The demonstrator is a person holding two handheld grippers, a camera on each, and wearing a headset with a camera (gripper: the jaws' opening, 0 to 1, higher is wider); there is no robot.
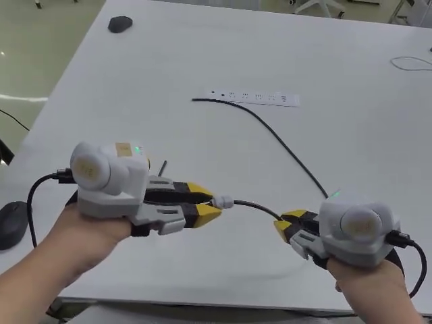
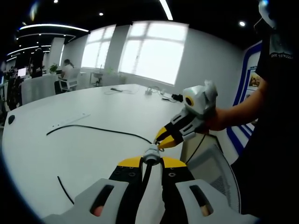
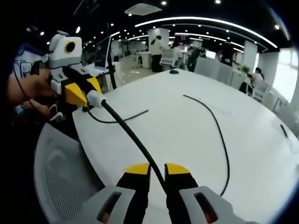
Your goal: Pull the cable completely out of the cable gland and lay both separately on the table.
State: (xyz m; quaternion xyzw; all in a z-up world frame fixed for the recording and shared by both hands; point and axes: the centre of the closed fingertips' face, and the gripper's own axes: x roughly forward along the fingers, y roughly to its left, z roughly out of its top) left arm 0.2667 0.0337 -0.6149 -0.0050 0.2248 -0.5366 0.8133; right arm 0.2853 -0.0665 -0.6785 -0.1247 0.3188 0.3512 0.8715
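A small grey cable gland (image 1: 223, 201) sits at the tips of my left gripper (image 1: 210, 201), which is shut on it above the table's front part. In the left gripper view the cable gland (image 2: 152, 154) rests between the yellow jaws of the left gripper (image 2: 152, 162). A black cable (image 1: 283, 152) leaves the gland and passes through my right gripper (image 1: 282, 226), shut on it a short way along. From there it trails across the table toward the back. In the right gripper view the cable (image 3: 133, 137) runs from the right gripper (image 3: 157, 169) up to the gland (image 3: 95, 99).
A white power strip (image 1: 253, 98) lies by the cable's far end. A dark mouse (image 1: 120, 23) sits at the back left, another mouse (image 1: 10, 223) at the left edge. A short black wire piece (image 1: 162, 167) lies behind the left gripper. A mesh chair (image 3: 60, 186) stands below the table's front edge.
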